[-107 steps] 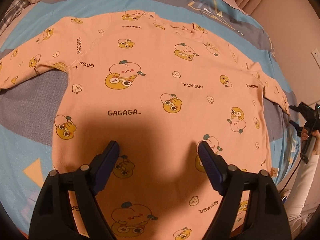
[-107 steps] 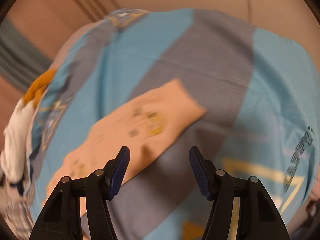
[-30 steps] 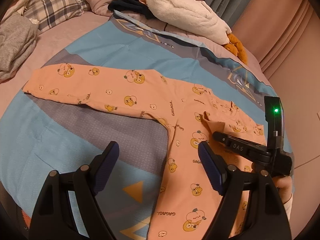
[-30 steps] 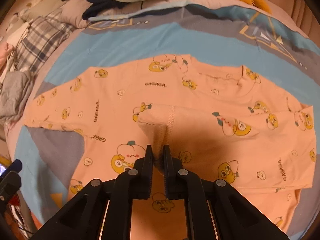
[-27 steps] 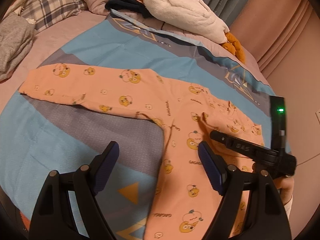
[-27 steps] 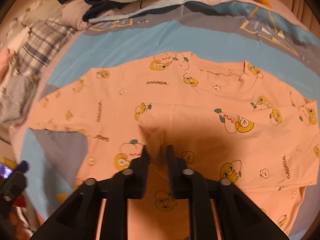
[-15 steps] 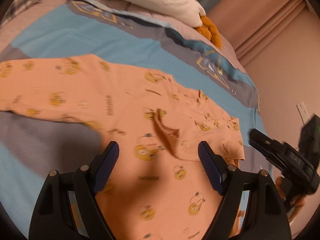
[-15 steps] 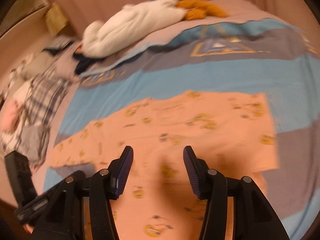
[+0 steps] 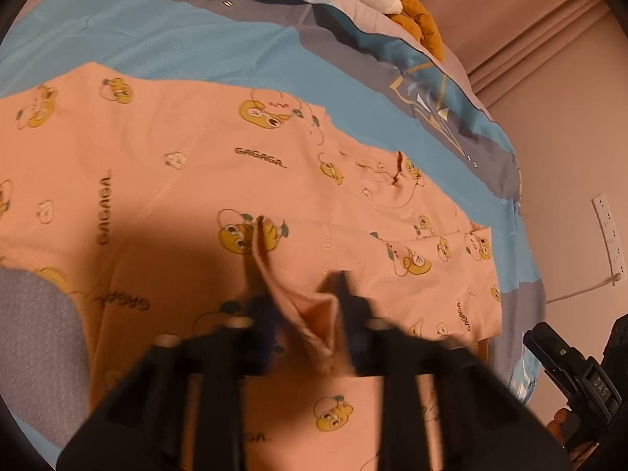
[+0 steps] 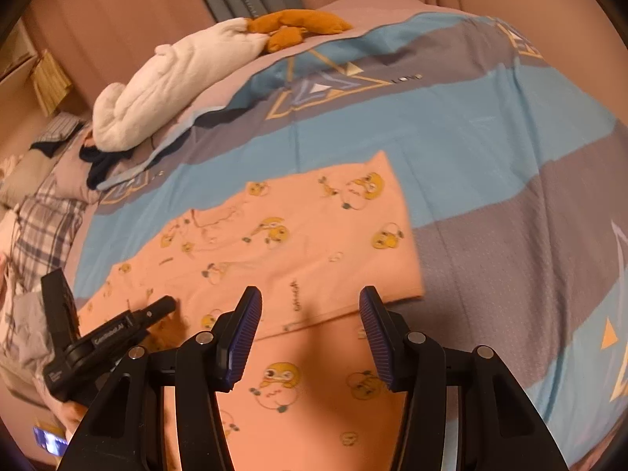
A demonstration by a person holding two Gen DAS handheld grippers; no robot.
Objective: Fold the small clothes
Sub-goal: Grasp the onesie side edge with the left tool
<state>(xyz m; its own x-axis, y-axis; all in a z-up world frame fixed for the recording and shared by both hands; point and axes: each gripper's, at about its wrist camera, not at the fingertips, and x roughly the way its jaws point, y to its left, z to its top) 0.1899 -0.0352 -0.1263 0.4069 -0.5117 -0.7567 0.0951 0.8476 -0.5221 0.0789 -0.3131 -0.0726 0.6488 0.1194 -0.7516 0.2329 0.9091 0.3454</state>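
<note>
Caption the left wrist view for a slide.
Left gripper closing around the folded sleeve cuff of a peach cartoon-print top spread on a bedspread.

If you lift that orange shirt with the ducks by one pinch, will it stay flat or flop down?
Probably flop: the orange shirt is thin cloth, already peaking into a soft fold where the left gripper pinches it. It likely feels light and drapes. The folded sleeve may slide open.

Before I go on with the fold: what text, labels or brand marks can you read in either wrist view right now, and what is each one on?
"GAGAGA..": printed repeatedly on the peach top.
"LOVE": on the bedspread.
"DAS": on the right gripper, seen from the left wrist view.
White lettering on the left gripper: too blurred to read.
"GAGAGA" on the folded sleeve: blurred, only guessed from the pattern.
</note>
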